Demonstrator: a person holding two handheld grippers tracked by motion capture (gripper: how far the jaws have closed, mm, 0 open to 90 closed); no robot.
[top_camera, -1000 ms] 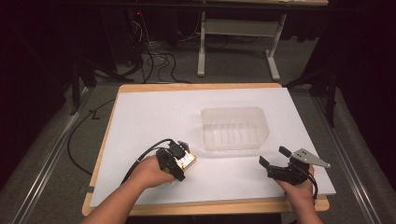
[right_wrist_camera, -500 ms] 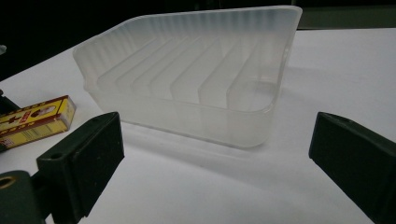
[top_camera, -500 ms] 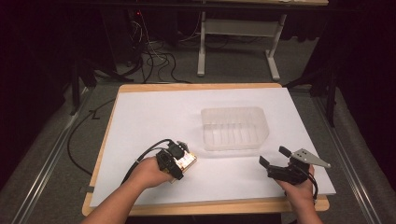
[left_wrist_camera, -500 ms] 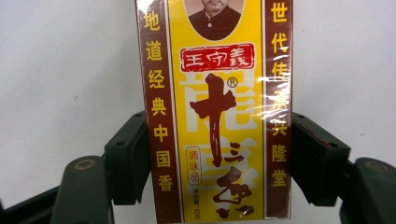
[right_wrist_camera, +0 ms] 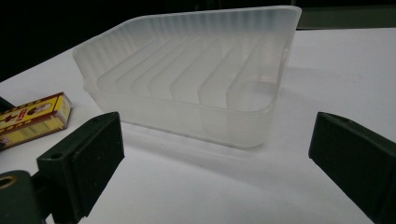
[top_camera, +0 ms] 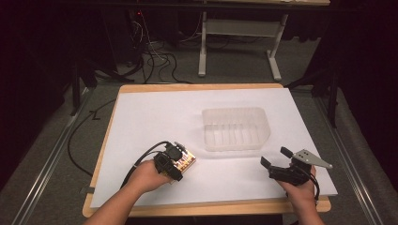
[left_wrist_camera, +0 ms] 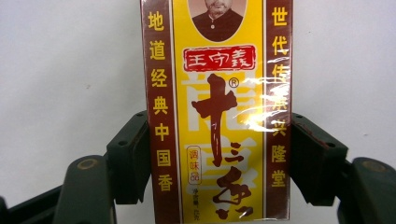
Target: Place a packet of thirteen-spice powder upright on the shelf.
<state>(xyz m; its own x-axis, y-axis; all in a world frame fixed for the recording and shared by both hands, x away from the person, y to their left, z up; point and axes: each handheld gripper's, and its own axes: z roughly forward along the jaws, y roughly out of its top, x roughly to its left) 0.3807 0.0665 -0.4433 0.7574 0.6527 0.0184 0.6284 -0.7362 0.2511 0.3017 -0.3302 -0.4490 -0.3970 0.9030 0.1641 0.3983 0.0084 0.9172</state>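
A yellow and brown seasoning box (top_camera: 187, 161) with Chinese lettering sits at the front left of the white table sheet (top_camera: 155, 117). My left gripper (top_camera: 177, 159) is shut on it; in the left gripper view both pads press the long sides of the seasoning box (left_wrist_camera: 217, 93), held by my left gripper (left_wrist_camera: 217, 154). A clear ribbed plastic tray (top_camera: 234, 111) stands empty near the middle. My right gripper (top_camera: 274, 156) rests at the front right, open, with nothing between its jaws. The right gripper view has my right gripper (right_wrist_camera: 219, 154) facing the tray (right_wrist_camera: 187, 107), with the box (right_wrist_camera: 32, 119) at the left.
The sheet lies on a wooden board whose front edge (top_camera: 211, 206) runs by my forearms. Cables (top_camera: 155, 61) and a desk frame (top_camera: 234, 42) stand on the floor beyond the table's far edge.
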